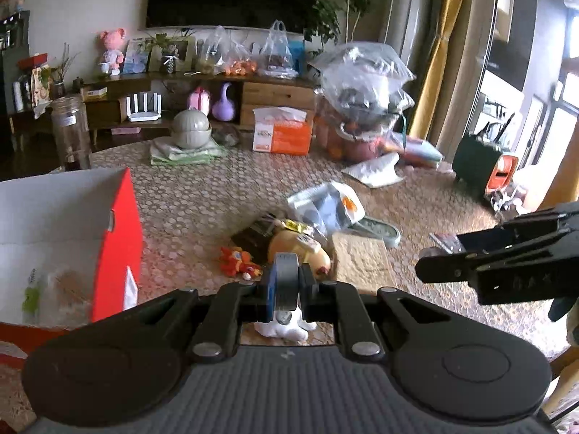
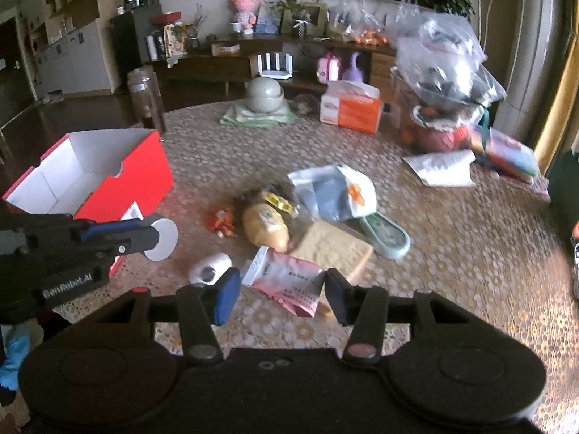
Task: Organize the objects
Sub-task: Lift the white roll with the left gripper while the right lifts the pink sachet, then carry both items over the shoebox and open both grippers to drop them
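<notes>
A tape roll point(image 1: 286, 282) is clamped in the left gripper point(image 1: 286, 289), with the red box point(image 1: 115, 238) lying just to its left; the right gripper point(image 2: 282, 300) is spread wide and holds nothing.

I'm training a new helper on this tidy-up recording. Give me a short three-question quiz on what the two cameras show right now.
1. True or false: the left tongs are shut on a round disc.
2. Which tongs are open with nothing between the fingers? A) left B) right
3. Fill in: the open red box on the table is white on the ____.

Key
1. True; the disc sits clamped edge-on between the fingers.
2. B; the right tongs are spread above a pink packet.
3. Inside.
</notes>
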Demonstrator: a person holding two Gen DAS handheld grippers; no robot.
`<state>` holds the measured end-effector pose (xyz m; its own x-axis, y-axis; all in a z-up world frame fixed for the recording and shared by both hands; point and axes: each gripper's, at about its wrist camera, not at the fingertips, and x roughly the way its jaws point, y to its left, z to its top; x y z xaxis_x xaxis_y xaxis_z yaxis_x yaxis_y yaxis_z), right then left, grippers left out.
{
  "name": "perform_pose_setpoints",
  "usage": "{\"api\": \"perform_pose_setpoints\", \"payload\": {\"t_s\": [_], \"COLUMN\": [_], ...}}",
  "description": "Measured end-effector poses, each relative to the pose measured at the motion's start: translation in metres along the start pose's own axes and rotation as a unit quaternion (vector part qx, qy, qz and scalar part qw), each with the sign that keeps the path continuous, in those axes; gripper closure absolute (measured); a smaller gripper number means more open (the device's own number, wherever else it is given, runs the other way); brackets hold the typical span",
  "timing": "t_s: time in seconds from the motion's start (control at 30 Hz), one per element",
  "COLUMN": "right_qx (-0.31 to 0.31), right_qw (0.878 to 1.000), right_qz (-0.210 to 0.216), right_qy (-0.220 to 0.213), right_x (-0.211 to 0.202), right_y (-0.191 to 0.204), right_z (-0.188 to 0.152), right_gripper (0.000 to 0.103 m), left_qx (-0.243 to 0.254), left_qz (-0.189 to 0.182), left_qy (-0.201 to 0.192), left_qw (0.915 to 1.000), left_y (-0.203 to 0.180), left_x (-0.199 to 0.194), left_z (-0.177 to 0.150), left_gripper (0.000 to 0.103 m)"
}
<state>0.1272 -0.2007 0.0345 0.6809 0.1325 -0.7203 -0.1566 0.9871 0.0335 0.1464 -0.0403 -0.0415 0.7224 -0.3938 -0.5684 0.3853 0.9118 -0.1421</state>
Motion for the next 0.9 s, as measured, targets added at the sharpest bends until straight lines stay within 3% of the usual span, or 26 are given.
{"api": "perform_pose_setpoints", "payload": {"t_s": [0.43,0.9], "right_qx": [-0.081,-0.153], "right_qw": [0.996,0.983], "right_qz": [0.041,0.101], "right_qy": [-0.022,-0.017], "right_x": [0.007,0.058], "right_y": [0.077,0.182], "right_z": [0.047,0.091], "right_gripper": [0.052,0.052], "left_qx": [-0.025,-0.045], "left_qz": [0.042,0.138], "left_qy": [-0.034,-0.023], "left_qw": [0.9982,0.9891], "left_y": [0.073,0.179], "left_x": [-0.043,-0.071], "left_z": [0.014,0.013], "left_gripper": [0.091,0.091]}}
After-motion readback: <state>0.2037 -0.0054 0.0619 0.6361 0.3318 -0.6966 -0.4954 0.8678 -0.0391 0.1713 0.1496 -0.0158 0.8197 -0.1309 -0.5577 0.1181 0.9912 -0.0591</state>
